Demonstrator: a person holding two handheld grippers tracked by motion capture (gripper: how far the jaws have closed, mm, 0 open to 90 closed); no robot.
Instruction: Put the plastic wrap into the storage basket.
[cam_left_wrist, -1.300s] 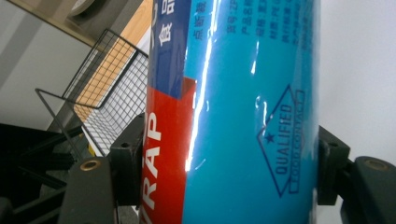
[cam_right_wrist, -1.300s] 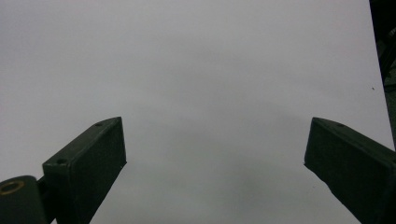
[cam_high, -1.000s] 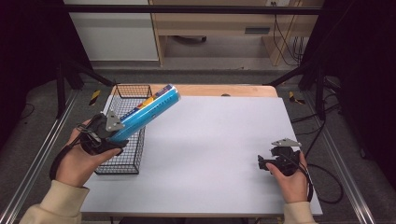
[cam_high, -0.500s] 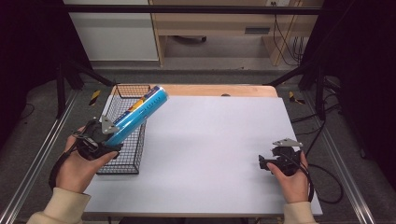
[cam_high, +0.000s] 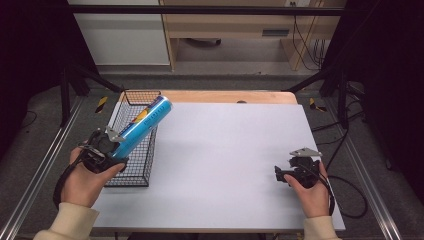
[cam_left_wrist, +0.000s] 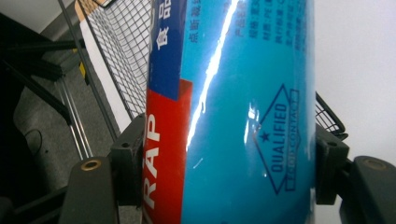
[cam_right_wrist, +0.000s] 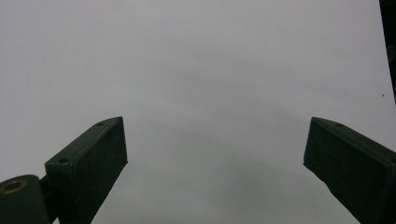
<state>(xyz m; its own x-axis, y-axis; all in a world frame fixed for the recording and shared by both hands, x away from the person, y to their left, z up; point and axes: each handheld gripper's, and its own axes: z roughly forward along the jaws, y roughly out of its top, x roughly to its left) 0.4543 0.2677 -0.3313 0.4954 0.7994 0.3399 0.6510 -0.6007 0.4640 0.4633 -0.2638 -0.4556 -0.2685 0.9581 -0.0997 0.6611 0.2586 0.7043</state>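
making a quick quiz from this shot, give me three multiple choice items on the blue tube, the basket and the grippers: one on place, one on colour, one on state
1. Where is the wire basket?
A. at the table's left edge
B. in the table's middle
C. beside the right gripper

2. What is the main colour of the tube?
A. yellow
B. blue
C. green

3. How do the right gripper's jaws stand?
A. shut on the tube
B. shut on the basket
C. open, with nothing between them

Answers:
1. A, the high view shows it along the left side of the white table.
2. B, its wrapper is bright blue with a red patch in the left gripper view, clamped by the left gripper.
3. C, the right gripper view shows bare table between the spread jaws.
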